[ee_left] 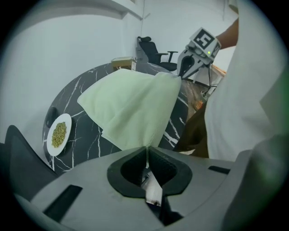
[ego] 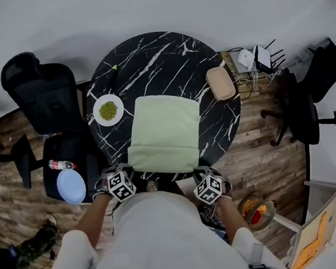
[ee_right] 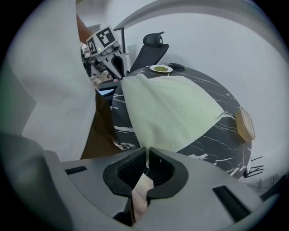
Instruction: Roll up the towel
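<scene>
Pale green towel (ego: pixel 165 132) spread flat on a round black marble table (ego: pixel 165 53), near edge at the rim.
At its near-left corner sits the left gripper (ego: pixel 125 178), at its near-right corner the right gripper (ego: pixel 202 178). White plate (ego: pixel 107 110) of green bits just left of the towel; tan container (ego: pixel 220 83) to the right, apart.

Round table (ego: pixel 165 50): upper half of top bare, open passage across upper centre of frame.
Centre down to lower rim: covered by towel (ego: pixel 165 131).
Left rim: plate (ego: pixel 108 110) of green bits, narrow bare strip beside cloth.
Right rim: tan box (ego: pixel 220 83), similar strip.
Frame left: black chair (ego: pixel 41 93) crowding table edge.
</scene>
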The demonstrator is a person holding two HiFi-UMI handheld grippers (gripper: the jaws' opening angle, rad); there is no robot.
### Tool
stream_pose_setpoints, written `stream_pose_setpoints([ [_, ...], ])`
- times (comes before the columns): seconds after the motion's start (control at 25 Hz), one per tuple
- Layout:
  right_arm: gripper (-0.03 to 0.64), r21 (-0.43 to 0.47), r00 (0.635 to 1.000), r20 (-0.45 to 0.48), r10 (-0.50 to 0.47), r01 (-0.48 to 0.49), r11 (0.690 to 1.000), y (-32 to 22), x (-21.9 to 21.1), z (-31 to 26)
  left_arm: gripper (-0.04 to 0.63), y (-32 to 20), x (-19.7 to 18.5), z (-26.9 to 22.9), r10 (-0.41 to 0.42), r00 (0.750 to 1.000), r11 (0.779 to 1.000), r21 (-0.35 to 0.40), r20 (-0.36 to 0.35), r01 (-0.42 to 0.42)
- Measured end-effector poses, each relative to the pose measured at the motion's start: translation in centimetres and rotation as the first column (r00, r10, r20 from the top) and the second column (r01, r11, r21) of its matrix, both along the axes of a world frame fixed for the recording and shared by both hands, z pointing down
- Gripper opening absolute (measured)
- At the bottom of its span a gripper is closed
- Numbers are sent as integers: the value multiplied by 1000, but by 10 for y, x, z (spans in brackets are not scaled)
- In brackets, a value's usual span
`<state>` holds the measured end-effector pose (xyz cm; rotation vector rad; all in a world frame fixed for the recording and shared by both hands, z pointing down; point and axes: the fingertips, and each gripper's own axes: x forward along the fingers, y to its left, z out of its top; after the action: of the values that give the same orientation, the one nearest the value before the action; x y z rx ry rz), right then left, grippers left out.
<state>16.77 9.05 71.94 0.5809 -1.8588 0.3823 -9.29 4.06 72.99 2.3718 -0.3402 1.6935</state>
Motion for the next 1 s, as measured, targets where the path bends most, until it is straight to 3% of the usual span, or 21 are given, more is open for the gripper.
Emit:
stream_pose_setpoints([
  [0.24,14,-141,997,83,2,10,990,45,-13,-18,12,46,-11,-21,63,998,995,-83,30,-61],
  [0.56,14,-92,970,177,170,-155,984,-18,4,-55,12,-10,-3,-46,-99,994,993,-71,-41,96],
  [0.8,14,-39,982,95,163,-160,986,-80,14,-35,14,-77,12,-39,-101,995,995,24,-14,101],
  [1.0,15,-30,984,12,175,-175,984,-111,21,-7,14,-109,19,-14,-101,994,995,24,42,100],
])
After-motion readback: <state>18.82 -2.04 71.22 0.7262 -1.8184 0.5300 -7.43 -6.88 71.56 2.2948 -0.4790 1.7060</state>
